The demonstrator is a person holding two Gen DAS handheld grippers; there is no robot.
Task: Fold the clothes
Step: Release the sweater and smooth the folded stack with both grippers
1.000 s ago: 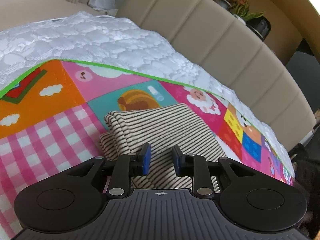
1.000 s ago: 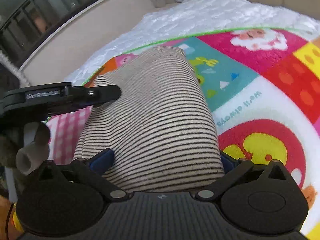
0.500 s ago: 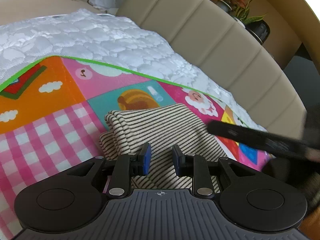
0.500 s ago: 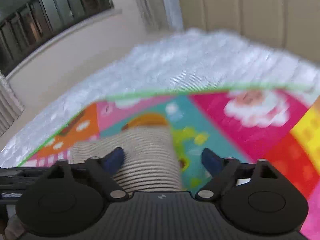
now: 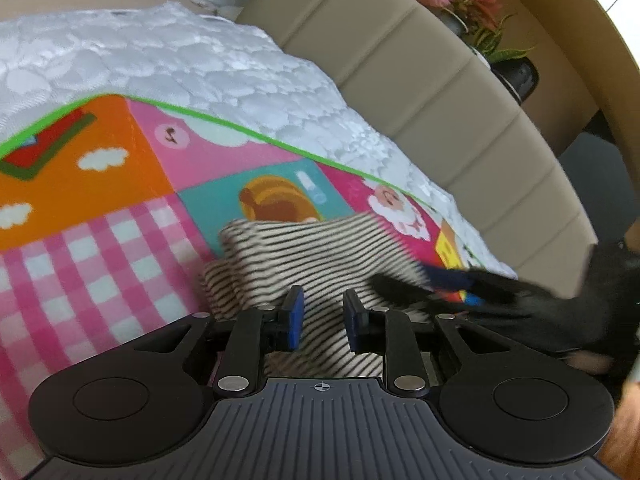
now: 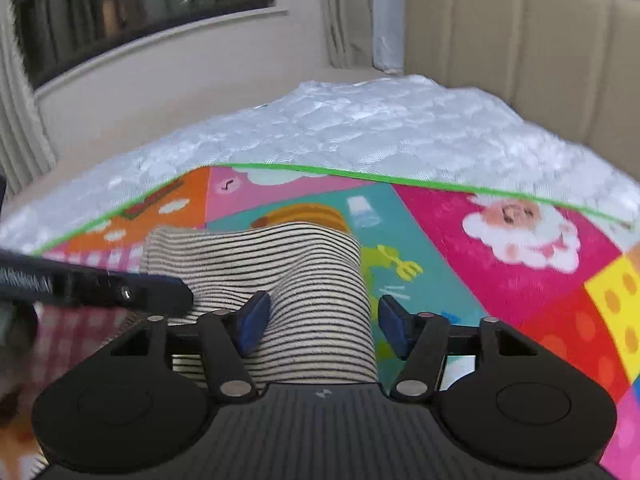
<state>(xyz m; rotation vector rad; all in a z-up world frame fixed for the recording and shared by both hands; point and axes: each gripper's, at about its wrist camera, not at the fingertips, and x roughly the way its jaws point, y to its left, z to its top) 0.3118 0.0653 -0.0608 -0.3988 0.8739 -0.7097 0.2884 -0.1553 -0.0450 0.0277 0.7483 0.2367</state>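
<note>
Fingers of my left gripper [image 5: 321,317] sit together over the striped garment [image 5: 304,252]. Right gripper [image 6: 324,318] jaws are closing, with the garment's folded edge between them, unpinched, on the colourful mat [image 6: 520,280].

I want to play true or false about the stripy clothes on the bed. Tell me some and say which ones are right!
1. The stripy garment lies folded on a colourful cartoon mat. True.
2. The garment is plain red. False: it is cream with thin dark stripes.
3. A green edge runs along the mat, with white quilted bedding beyond. True.
4. The right hand-held gripper is clamped shut with nothing near it. False: its jaws are closing, with a gap left and the garment between them.
5. A potted plant stands behind the beige headboard. True.
</note>
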